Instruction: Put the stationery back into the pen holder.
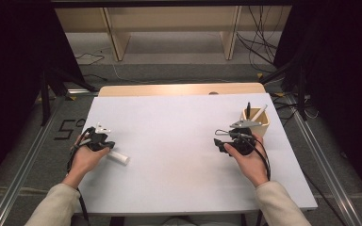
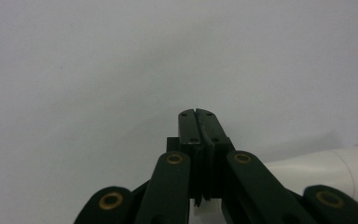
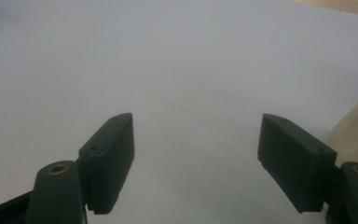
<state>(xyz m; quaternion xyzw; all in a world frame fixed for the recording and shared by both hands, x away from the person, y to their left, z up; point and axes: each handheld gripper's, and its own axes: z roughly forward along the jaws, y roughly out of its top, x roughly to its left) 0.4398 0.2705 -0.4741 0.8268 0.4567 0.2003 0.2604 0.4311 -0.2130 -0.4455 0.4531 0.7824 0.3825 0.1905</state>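
My left gripper [image 1: 107,144] rests on the white sheet [image 1: 169,141] at the left, held in a person's hand. In the left gripper view its jaws [image 2: 197,115] are pressed together, shut, with nothing seen between the tips. A white cylinder [image 1: 118,157] lies on the sheet just beside it, and its rounded body [image 2: 326,170] lies to the right of the jaws, apart from them. My right gripper [image 1: 220,143] sits at the right in the other hand. Its jaws [image 3: 198,135] stand wide open over bare white sheet, holding nothing.
A small wooden holder [image 1: 260,126] stands at the right, just behind the right gripper, with a black pen [image 1: 248,109] and a white pen [image 1: 259,112] upright in it. Its pale side [image 3: 356,135] edges the right gripper view. A wooden table edge [image 1: 179,89] runs behind the sheet.
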